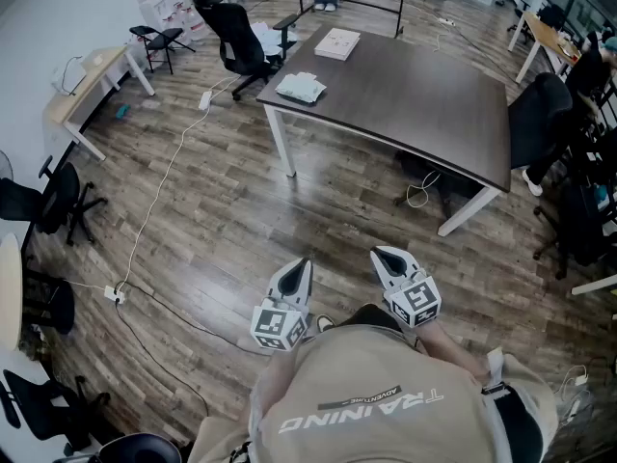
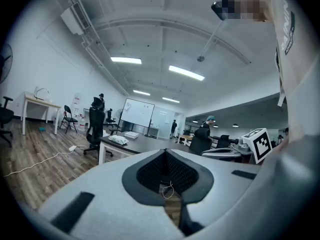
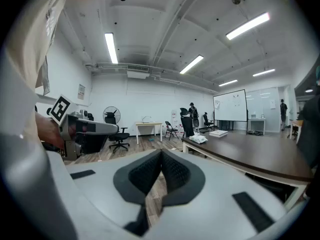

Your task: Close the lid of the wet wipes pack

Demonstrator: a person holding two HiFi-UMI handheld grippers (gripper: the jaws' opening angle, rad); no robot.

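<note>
A cable [image 1: 159,196] trails over the wooden floor [image 1: 222,230] at the left. Beside it, low against the person's chest, is the left hand-held gripper [image 1: 304,263]. Its own view shows the jaws pressed together with nothing between them. It seems to be carried idle, because the work is out of reach from here. The wet wipes pack [image 1: 301,87] lies well ahead of it, on the near left corner of the dark bench [image 1: 434,104]. It is a soft, white, rumpled packet lying flat, too small here to tell whether the lid stands open. A flat white item [image 1: 337,43] sits further back on the same bench, apart from the pack. To the right, the right hand-held gripper [image 1: 378,254] is held the same way, jaws fully together and empty, pointing toward the bench. The task appears not yet begun, and a walk to the bench looks needed first.
</note>
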